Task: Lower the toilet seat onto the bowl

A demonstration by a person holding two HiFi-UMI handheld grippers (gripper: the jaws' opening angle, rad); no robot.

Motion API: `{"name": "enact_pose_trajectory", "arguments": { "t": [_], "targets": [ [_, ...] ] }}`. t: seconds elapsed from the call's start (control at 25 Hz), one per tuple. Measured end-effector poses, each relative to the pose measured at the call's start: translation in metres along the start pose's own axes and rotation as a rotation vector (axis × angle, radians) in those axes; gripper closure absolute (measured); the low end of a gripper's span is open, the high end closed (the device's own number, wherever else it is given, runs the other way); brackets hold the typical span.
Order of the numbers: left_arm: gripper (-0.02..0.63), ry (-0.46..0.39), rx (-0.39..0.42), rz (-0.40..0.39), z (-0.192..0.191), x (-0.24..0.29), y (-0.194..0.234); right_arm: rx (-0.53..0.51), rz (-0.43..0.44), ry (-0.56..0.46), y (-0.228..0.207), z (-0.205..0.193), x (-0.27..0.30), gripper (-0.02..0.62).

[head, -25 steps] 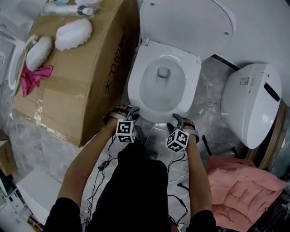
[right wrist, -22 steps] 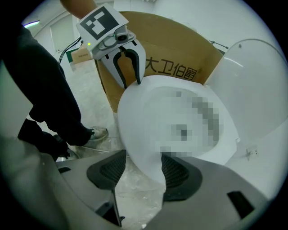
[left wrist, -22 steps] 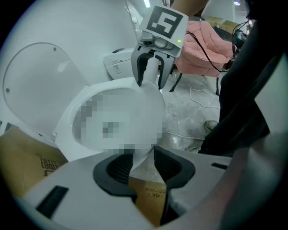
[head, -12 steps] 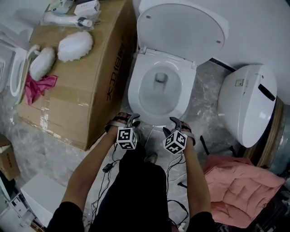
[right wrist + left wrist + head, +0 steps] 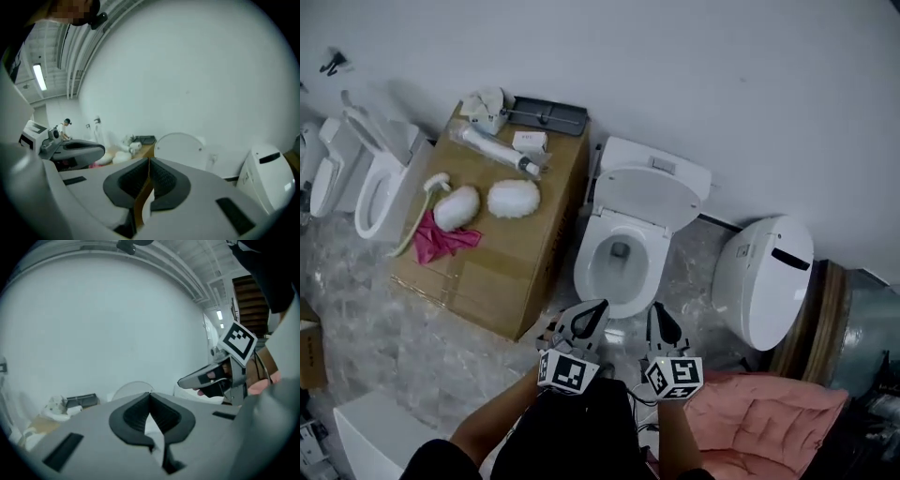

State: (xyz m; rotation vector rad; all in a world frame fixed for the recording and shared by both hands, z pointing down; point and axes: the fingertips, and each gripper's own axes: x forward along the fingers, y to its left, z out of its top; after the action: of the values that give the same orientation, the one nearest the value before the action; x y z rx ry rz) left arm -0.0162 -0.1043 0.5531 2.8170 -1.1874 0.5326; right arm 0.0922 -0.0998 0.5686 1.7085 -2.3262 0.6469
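A white toilet stands against the wall, its bowl uncovered. Its seat and lid lean upright against the tank. In the head view both grippers hover side by side in front of the bowl, apart from it. My left gripper and my right gripper have just been closing, and both are shut with nothing between their jaws. From the left gripper the raised lid shows just past the jaw tips. The right gripper also faces the raised lid.
A large cardboard box stands left of the toilet, with brushes and a pink cloth on top. A second white toilet with its lid down stands to the right. A pink cushion lies near right. More toilets stand far left.
Both grippers have risen from low by the bowl's front edge and now point nearly level toward the toilet. The head view has pulled up and back, so the toilet looks smaller.
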Motion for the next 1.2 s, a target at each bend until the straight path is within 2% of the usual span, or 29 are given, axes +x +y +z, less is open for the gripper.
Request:
{"name": "enact_pose_trajectory", "arguments": {
  "t": [0.12,0.24,0.36,0.44,0.6,0.8,1.2],
  "targets": [
    [0.597,-0.049,-0.052,0.055,0.069,-0.028,0.02,-0.013,-0.078,-0.12,0.006,0.078,-0.037,0.566],
    [0.597,-0.097,-0.133,0.094,0.128,-0.053,0.036,-0.068,-0.134,-0.206,0.01,0.138,-0.07,0.568],
    [0.597,-0.122,-0.172,0.166,0.167,-0.076,0.044,-0.112,-0.161,-0.279,0.015,0.181,-0.1,0.568],
    [0.597,-0.126,-0.18,0.207,0.184,-0.088,0.043,-0.118,-0.152,-0.306,0.019,0.197,-0.116,0.568],
    [0.595,-0.133,-0.159,0.244,0.203,-0.102,0.031,-0.127,-0.126,-0.309,0.025,0.204,-0.134,0.569],
    [0.597,-0.114,-0.163,0.254,0.196,-0.109,0.013,-0.11,-0.131,-0.287,0.022,0.186,-0.143,0.568],
    [0.595,-0.123,-0.158,0.23,0.197,-0.108,-0.006,-0.115,-0.123,-0.287,0.023,0.178,-0.153,0.569]
  ]
}}
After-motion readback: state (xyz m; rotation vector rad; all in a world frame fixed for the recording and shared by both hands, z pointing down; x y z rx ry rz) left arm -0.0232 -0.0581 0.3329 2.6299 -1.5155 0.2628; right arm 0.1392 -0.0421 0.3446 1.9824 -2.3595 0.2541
